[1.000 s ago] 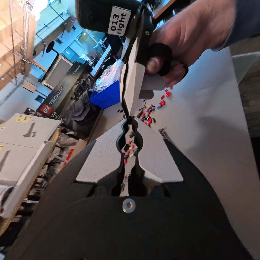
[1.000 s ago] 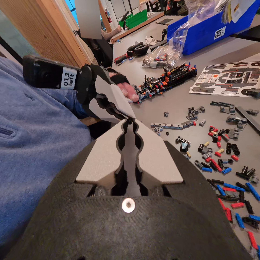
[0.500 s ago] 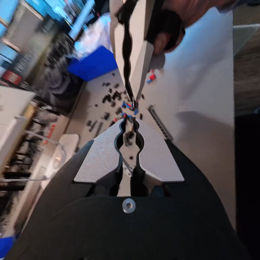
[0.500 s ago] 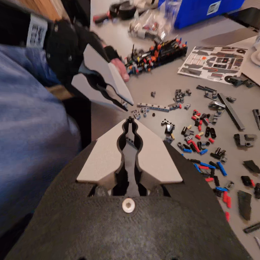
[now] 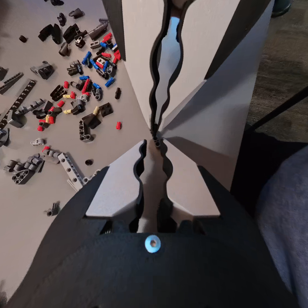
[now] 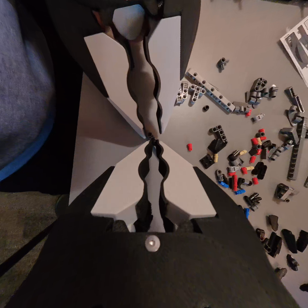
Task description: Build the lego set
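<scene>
Right wrist view, right claw (image 6: 154, 141) pinching black pin (image 6: 150, 135), left claw (image 5: 154, 143) parted

A grey table (image 6: 216, 41) fills the background, its edge (image 5: 246, 116) running beside dark mottled carpet (image 5: 283, 66); blue-grey clothing (image 6: 21, 83) of the seated person lies past that edge; a black table leg (image 5: 275, 113) crosses the carpet diagonally.

A smooth grey matte tabletop (image 5: 33, 233) fills most of both views under dim light; beyond its straight near edge lies dark grey-brown woven carpet (image 5: 283, 83).
</scene>
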